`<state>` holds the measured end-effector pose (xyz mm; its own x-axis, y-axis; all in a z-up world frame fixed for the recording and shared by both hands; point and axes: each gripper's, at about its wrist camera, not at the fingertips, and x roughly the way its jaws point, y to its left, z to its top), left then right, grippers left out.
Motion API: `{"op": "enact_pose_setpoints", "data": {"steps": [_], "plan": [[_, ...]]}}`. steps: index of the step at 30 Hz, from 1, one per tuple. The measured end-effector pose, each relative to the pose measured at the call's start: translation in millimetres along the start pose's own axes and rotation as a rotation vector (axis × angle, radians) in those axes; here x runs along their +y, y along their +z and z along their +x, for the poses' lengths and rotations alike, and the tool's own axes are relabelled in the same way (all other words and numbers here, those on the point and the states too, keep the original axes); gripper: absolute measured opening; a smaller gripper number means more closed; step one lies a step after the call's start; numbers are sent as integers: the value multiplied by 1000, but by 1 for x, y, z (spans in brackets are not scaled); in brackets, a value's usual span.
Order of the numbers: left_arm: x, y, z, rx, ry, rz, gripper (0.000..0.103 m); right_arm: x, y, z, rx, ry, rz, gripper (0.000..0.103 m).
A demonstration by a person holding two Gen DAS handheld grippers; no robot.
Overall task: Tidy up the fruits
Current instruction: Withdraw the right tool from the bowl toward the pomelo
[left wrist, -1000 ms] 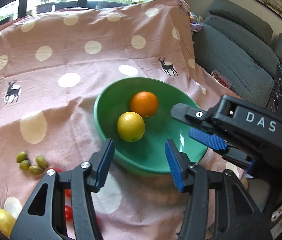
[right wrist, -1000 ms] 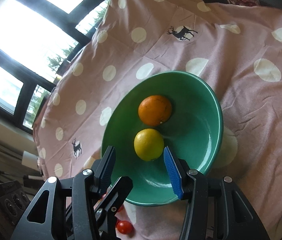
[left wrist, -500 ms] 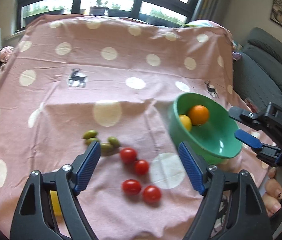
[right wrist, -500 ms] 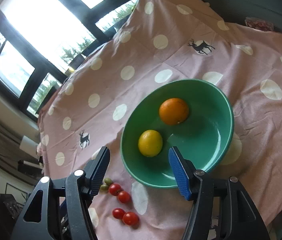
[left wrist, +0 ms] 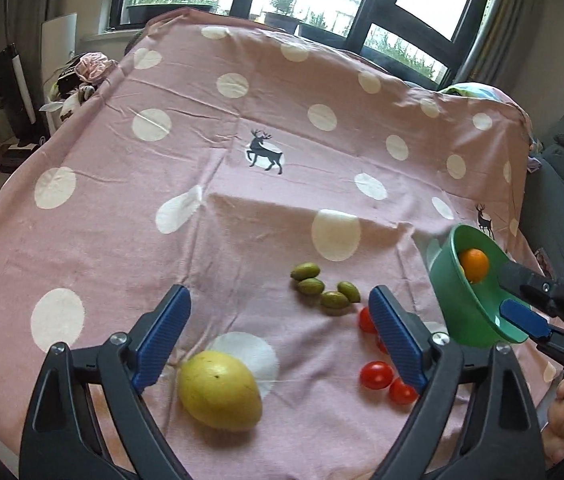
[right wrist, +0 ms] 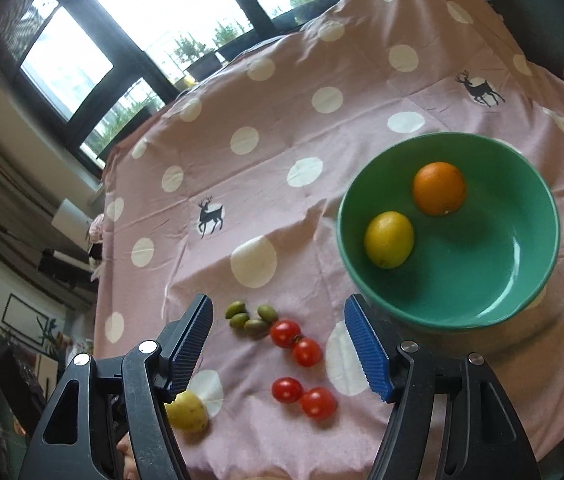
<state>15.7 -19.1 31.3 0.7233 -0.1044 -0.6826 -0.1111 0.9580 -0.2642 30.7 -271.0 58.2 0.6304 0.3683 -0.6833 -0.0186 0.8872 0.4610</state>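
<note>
- Left tool (left wrist: 278, 334) spread wide, jaws just opening, empty; its finger (left wrist: 395, 340) hides some cherry tomatoes (left wrist: 376, 375).
- Right tool (right wrist: 278, 344) likewise parted, empty.
- Loose lemon (left wrist: 219, 391) on bench; green bowl (right wrist: 521, 300) holds orange (right wrist: 439, 188).

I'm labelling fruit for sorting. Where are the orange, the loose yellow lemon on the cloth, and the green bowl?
orange (right wrist: 439, 188): right wrist view, middle of its skin.
loose lemon (left wrist: 220, 390): left wrist view, centre of its side.
bowl (right wrist: 521, 264): right wrist view, bare inner wall.
</note>
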Motion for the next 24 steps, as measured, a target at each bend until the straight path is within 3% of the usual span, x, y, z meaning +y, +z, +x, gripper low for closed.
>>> {"op": "enact_pose_setpoints", "data": {"steps": [3,8,14,24], "plan": [[18,1,-1,2,28,-38,96,16,-9,13,57,46,-53,78],[44,2,0,23,84,-74,96,35,-25,40,184,202,-79,78],[73,5,1,41,95,-150,96,54,-45,70,311,148,-148,78],[95,7,-2,47,124,-209,96,83,-72,102,438,106,-275,78]]}}
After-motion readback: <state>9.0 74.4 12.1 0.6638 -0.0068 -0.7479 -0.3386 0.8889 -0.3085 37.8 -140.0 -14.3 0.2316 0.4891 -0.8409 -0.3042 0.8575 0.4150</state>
